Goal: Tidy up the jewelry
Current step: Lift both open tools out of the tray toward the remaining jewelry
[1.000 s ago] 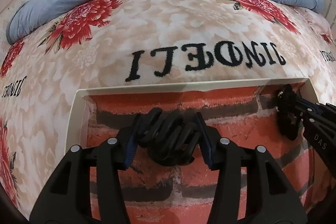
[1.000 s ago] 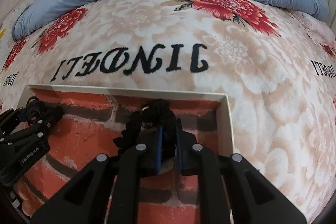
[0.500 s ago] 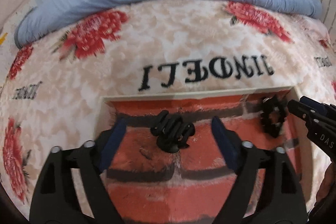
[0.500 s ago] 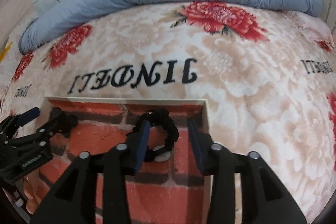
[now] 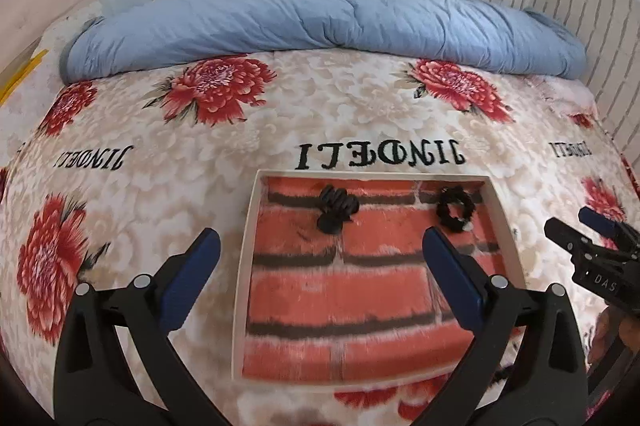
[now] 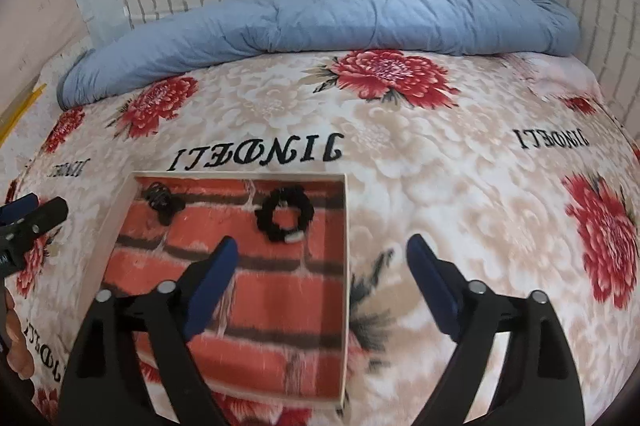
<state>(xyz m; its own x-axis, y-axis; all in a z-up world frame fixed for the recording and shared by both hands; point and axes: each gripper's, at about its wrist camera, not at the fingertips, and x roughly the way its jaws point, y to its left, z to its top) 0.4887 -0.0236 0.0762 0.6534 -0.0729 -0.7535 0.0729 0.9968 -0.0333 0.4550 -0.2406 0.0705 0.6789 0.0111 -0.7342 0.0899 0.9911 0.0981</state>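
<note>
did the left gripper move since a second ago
Yes. The left gripper has pulled up and back from the black spiral hair tie, which lies in the tray; its jaws have just been opening, nothing between them.

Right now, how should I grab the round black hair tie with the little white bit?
Pinch the fuzzy band of the black scrunchie on its near side, beside the white tag, coming straight down from above. It lies flat in the shallow tray, open in the middle, so one finger of the tool can probably drop inside the ring and one outside. The tray's far wall is close behind it.
</note>
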